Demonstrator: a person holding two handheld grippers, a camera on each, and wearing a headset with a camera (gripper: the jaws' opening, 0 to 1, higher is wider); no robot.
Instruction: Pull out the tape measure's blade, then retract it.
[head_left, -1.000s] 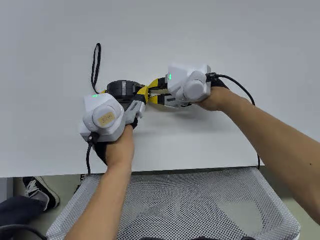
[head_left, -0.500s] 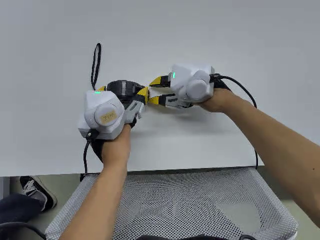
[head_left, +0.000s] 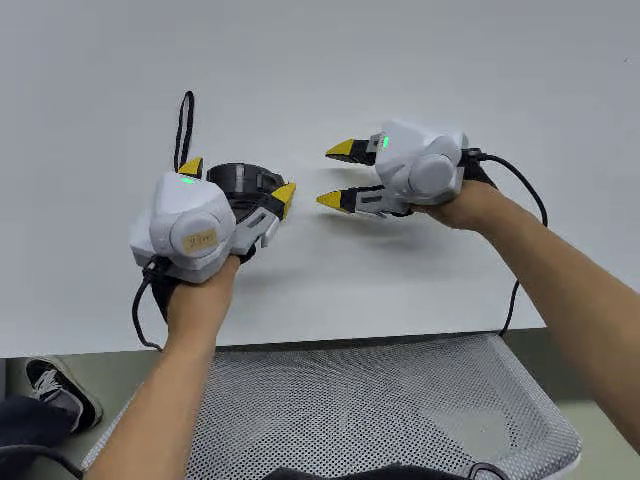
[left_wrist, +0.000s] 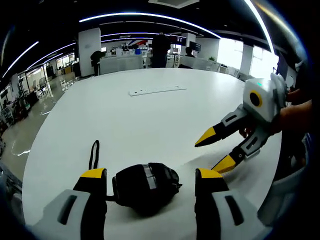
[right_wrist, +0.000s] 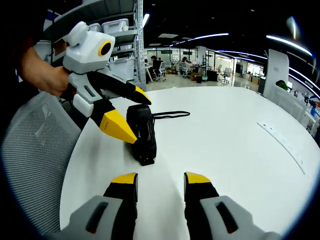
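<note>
Right gripper (head_left: 335, 175) drawn back clear of tape measure (right_wrist: 141, 132), jaws apart, empty, left gripper (head_left: 238, 178) astride tape measure, unclenched

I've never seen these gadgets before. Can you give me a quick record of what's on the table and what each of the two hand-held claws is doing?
Surface: white table
Object: black tape measure lying on the table, its strap trailing away
Left gripper: jaws open, one on each side of the tape measure, with gaps
Right gripper: jaws open, empty, pointing at the tape measure but apart from it
</note>
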